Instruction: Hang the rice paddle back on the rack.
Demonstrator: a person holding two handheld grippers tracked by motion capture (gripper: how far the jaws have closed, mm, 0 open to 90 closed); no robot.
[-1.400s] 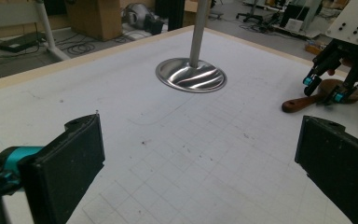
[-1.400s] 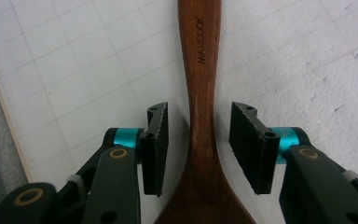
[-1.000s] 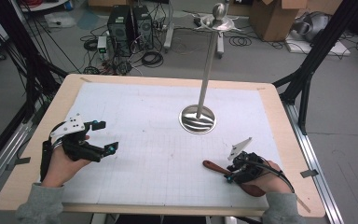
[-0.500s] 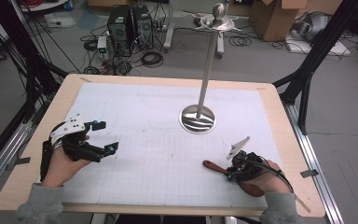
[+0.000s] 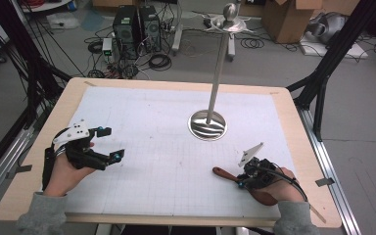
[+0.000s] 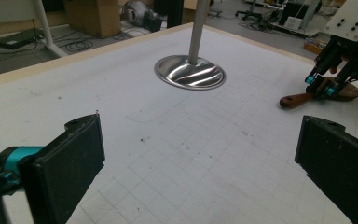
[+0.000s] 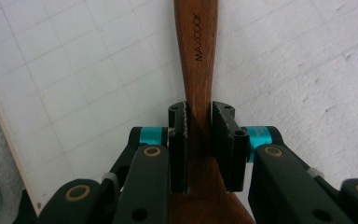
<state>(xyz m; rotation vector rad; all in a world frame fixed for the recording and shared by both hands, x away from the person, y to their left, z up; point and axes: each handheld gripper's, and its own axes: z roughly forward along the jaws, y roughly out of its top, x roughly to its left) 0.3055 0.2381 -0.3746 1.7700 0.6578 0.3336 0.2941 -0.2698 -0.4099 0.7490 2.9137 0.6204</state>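
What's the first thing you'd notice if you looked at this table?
Probably the tall shiny metal stand, rising from its round base on the far middle of the white mat. Next, the brown wooden spoon lying near the right front corner, with the right gripper pinching its handle between its jaws. The left gripper waits open at the left.

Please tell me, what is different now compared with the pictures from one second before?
The right gripper has just been closing its jaws on the narrow neck of the brown wooden spoon lying flat on the table; the pads now press on both sides of it. The spoon has not moved. The left gripper rests open in the same place, and the tall shiny metal stand with a round base is unchanged.
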